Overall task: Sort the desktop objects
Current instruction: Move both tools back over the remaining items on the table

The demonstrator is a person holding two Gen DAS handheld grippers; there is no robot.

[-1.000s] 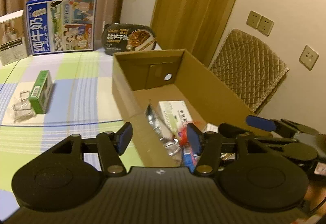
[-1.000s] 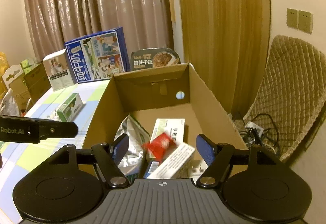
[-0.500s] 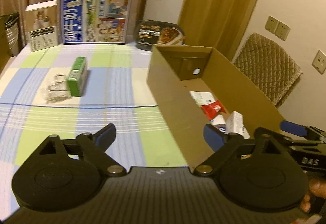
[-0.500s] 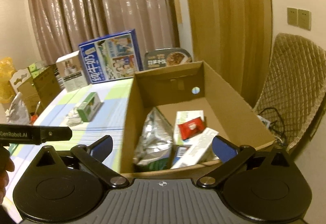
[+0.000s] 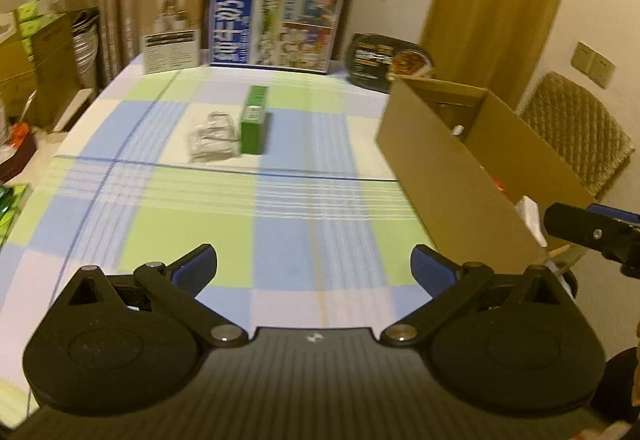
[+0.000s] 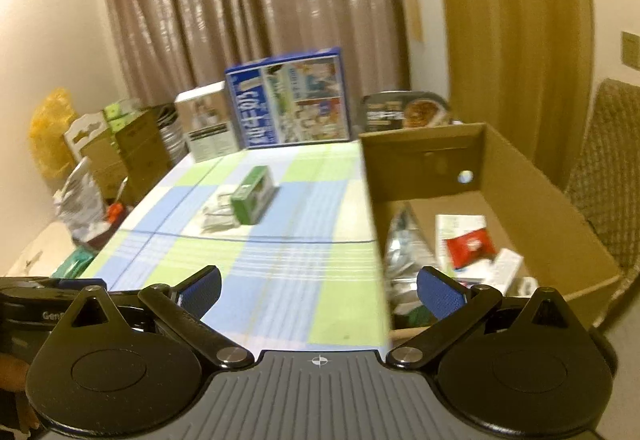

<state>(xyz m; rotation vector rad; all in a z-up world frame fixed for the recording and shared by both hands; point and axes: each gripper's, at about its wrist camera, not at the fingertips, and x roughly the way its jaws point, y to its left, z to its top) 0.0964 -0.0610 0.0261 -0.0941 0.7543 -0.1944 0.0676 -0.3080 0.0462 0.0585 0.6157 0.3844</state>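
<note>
Right now the green box [image 5: 253, 123] lies flat mid-table on the checked tablecloth [image 5: 280, 232], with a clear plastic packet [image 5: 211, 138] touching its left side. Both untouched, well apart from either gripper.

Cardboard box [image 6: 532, 192] sits at the table's right edge, open top. Inside it: a red packet [image 6: 469, 246] on top of a white carton [image 6: 460, 228], a silver foil bag [image 6: 402, 244] against the near-left wall, another white box [image 6: 506, 268] toward the front.

Left gripper [image 5: 314, 267] over the near tablecloth, jaws just been opening, now spread wide, nothing between them. Right gripper [image 6: 319, 290] over the table's near right corner by the cardboard box, jaws just been opening too, wide apart and empty; its right finger [image 6: 440, 298] overlaps the box's front contents in view.

Back edge: blue milk carton [image 5: 276, 22] standing, a white-and-tan box [image 5: 171, 28] left of it, a black meal tray [image 5: 390, 62] propped to the right. Curtains [image 6: 248, 12] behind. Woven chair [image 5: 576, 132] past the cardboard box.
</note>
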